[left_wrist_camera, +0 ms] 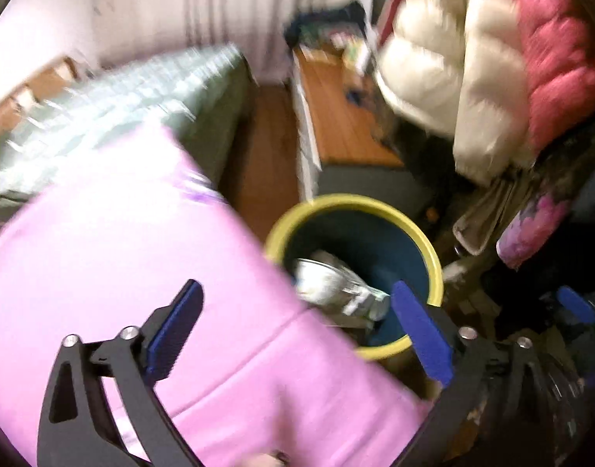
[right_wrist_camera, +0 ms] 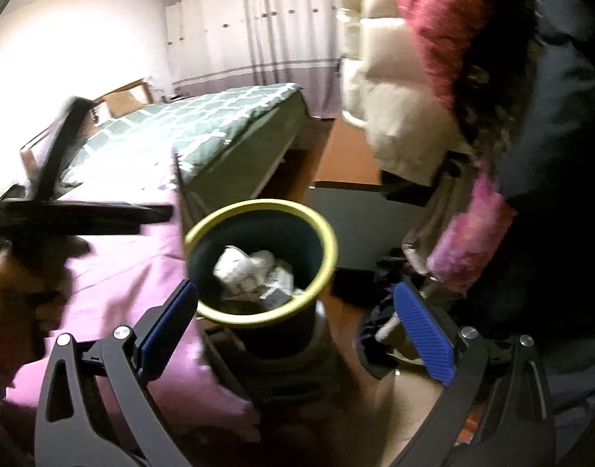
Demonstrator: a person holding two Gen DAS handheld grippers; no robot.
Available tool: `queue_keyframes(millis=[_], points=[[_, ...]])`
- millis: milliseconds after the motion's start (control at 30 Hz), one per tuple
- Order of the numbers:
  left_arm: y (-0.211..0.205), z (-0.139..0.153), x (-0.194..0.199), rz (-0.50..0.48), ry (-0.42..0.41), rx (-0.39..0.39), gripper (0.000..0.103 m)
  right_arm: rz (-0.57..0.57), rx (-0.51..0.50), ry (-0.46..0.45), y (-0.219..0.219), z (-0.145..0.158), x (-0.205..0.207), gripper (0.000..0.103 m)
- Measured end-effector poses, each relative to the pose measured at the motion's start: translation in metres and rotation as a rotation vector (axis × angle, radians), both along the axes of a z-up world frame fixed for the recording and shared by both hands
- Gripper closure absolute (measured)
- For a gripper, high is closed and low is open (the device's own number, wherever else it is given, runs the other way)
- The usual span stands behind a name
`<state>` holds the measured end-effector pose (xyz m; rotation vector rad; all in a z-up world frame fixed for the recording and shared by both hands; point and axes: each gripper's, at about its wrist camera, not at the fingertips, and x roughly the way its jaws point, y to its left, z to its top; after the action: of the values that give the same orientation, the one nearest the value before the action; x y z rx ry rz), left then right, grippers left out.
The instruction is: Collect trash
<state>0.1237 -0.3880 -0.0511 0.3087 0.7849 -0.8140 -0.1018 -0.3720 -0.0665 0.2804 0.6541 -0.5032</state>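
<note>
A bedroom with a green-quilted bed (right_wrist_camera: 204, 124) at upper left. The round dark-blue bin with yellow rim (right_wrist_camera: 324, 241) sits mid-frame, holding crumpled white paper trash (right_wrist_camera: 246, 268). Left gripper (left_wrist_camera: 297, 334) and right gripper (right_wrist_camera: 297, 330) both gape wide, empty.

Crumpled white trash (right_wrist_camera: 246, 268), inside upright yellow-rimmed dark bin (right_wrist_camera: 324, 233)

Both wrist cameras look forward and steeply down along their own fingers, from close above the bin (left_wrist_camera: 429, 249) (right_wrist_camera: 324, 233). The left view sits over the pink cover (left_wrist_camera: 122, 253); the right view stands further right. Both share the bin, cover, bed (right_wrist_camera: 204, 124) and hanging coats (left_wrist_camera: 445, 89).
</note>
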Motion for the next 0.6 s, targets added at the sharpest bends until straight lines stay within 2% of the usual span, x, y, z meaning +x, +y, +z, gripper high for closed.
queue_keyframes(millis=[100, 167, 333, 500, 600], points=[[0.082, 0.029, -0.023, 0.118, -0.134, -0.048, 0.005, 0.079, 0.005, -0.015, 0.022, 0.002, 0.016, 0.007], [0.130, 0.041, -0.038, 0.205, -0.176, -0.062, 0.005, 0.126, -0.001, -0.025, 0.038, 0.006, 0.025, 0.007], [0.240, 0.052, -0.070, 0.446, -0.200, -0.104, 0.005, 0.208, -0.033, -0.065, 0.075, 0.022, 0.038, 0.007], [0.308, 0.045, -0.089, 0.603, -0.166, -0.134, 0.005, 0.230, -0.078, -0.102, 0.102, 0.039, 0.032, 0.007], [0.333, 0.040, -0.096, 0.661, -0.163, -0.139, 0.005, 0.227, -0.109, -0.109, 0.113, 0.049, 0.024, 0.007]])
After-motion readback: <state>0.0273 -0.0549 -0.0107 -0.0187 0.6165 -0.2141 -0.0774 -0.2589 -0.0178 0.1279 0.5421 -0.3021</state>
